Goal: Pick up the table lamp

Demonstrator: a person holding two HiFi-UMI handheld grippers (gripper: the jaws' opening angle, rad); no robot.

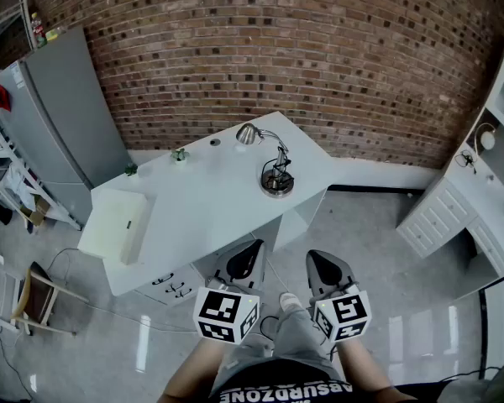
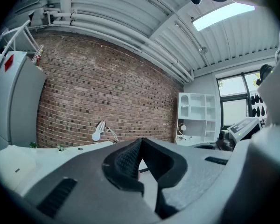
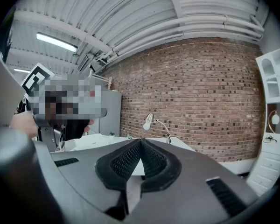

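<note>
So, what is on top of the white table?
A lamp, a flat white box, two small green plants and a small round thing. Whatever lies under the box is covered.

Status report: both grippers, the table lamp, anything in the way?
Left gripper and right gripper shut, empty. Table lamp upright on desk, untouched. Nothing seen in the way.

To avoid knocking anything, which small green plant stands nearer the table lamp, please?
The right-hand plant, midway along the table's back edge; the other plant sits near its left corner.
</note>
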